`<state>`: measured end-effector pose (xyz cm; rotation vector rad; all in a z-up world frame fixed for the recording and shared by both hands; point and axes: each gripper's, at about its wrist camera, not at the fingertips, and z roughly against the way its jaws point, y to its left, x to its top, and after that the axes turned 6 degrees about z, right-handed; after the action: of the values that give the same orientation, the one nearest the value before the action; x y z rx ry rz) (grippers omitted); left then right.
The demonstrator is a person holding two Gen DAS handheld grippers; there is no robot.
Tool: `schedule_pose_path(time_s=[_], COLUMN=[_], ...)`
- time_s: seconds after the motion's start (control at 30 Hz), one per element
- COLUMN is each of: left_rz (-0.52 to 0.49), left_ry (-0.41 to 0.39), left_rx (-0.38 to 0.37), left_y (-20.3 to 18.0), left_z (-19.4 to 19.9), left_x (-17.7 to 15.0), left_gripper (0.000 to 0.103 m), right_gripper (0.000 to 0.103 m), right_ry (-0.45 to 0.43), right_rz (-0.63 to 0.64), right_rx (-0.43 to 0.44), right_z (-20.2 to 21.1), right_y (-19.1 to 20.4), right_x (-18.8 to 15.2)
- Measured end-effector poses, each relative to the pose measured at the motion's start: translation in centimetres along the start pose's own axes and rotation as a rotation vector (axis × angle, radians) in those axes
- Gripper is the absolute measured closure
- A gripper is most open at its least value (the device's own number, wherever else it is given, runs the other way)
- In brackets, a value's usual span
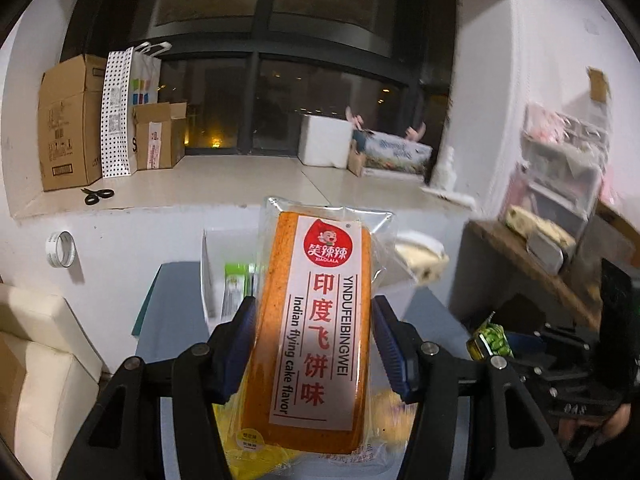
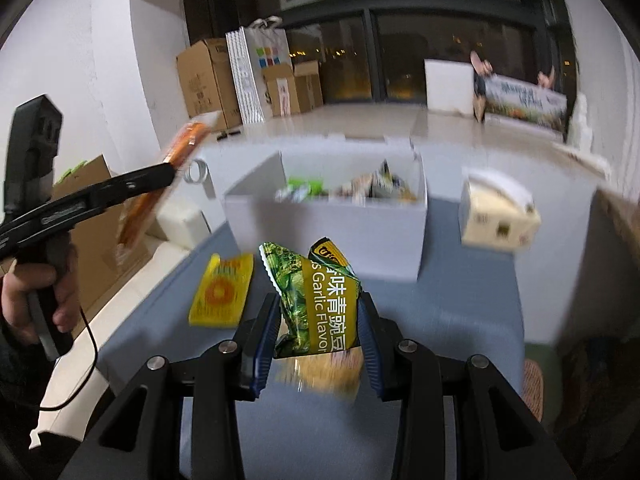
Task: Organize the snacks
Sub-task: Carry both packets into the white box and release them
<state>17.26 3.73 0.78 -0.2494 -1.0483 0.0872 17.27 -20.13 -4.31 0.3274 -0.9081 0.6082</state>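
My left gripper (image 1: 314, 320) is shut on a long orange snack pack (image 1: 316, 320) in clear wrap with a white and red label, held up above the grey table (image 1: 176, 280). In the right wrist view that pack (image 2: 160, 196) hangs at the left, in the left gripper (image 2: 170, 170) that a hand (image 2: 36, 292) holds. My right gripper (image 2: 318, 320) is shut on a green garlic pea bag (image 2: 316, 300), lifted above the table (image 2: 460, 312). The white box (image 2: 320, 216) behind it holds several snack packs. A yellow packet (image 2: 222, 290) lies on the table to the left.
A tissue box (image 2: 496, 216) stands right of the white box. On the windowsill are cardboard boxes (image 1: 72, 120), a dotted bag (image 1: 116, 116), scissors (image 1: 98, 195) and a white foam box (image 1: 326, 140). A tape roll (image 1: 62, 249) hangs on the wall. A cream sofa (image 1: 40, 360) is at the left.
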Motion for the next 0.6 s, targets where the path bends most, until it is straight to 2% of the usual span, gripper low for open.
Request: schedule_pose_path(time_s=[0.07, 0.2, 0.27, 0.43, 0.47, 0.5, 0.53, 0.57, 0.6], left_rz=[0.005, 0.050, 0.066, 0.105, 0.109, 0.112, 0.118, 0.121, 0.125], left_ry=[-0.009, 0.007, 0.038, 0.098, 0.113, 0.141, 0.158, 0.168, 0.173], left_rx=[0.033, 0.051, 0.076, 0.126, 0.141, 0.160, 0.169, 0.188, 0.207], left_y=[0.2, 1.2, 1.7, 3.4, 3.8, 4.2, 4.6, 5.0, 5.5], left_z=[-1.8, -5.5, -7.8, -13.2, -14.1, -15.3, -16.0, -16.6, -17.0], left_x=[1.9, 4.8, 5.7, 7.0, 7.0, 7.1, 7.0, 7.0, 6.8], left_gripper=[0.042, 0.042, 0.042, 0.041, 0.037, 0.024, 0.015, 0.003, 0.000], right_gripper=[0.061, 0.061, 0.061, 0.061, 0.061, 0.061, 0.058, 0.037, 0.017], right_ry=[-0.012, -0.042, -0.034, 0.032, 0.036, 0.041, 0.035, 0.035, 0.044], right_rz=[-0.004, -0.073, -0.121, -0.178, -0.184, -0.197, -0.221, -0.240, -0.248], right_rx=[-0.003, 0.004, 0.019, -0.019, -0.021, -0.025, -0.033, -0.035, -0.037], right_z=[-0.6, -2.9, -5.1, -11.5, -12.0, -13.0, -13.9, -14.8, -15.4], right_y=[-0.5, -2.6, -4.0, -6.8, -7.1, -7.6, -8.2, -8.9, -9.2], right_x=[2.0, 6.6, 8.7, 13.1, 13.4, 13.8, 14.3, 14.6, 14.8])
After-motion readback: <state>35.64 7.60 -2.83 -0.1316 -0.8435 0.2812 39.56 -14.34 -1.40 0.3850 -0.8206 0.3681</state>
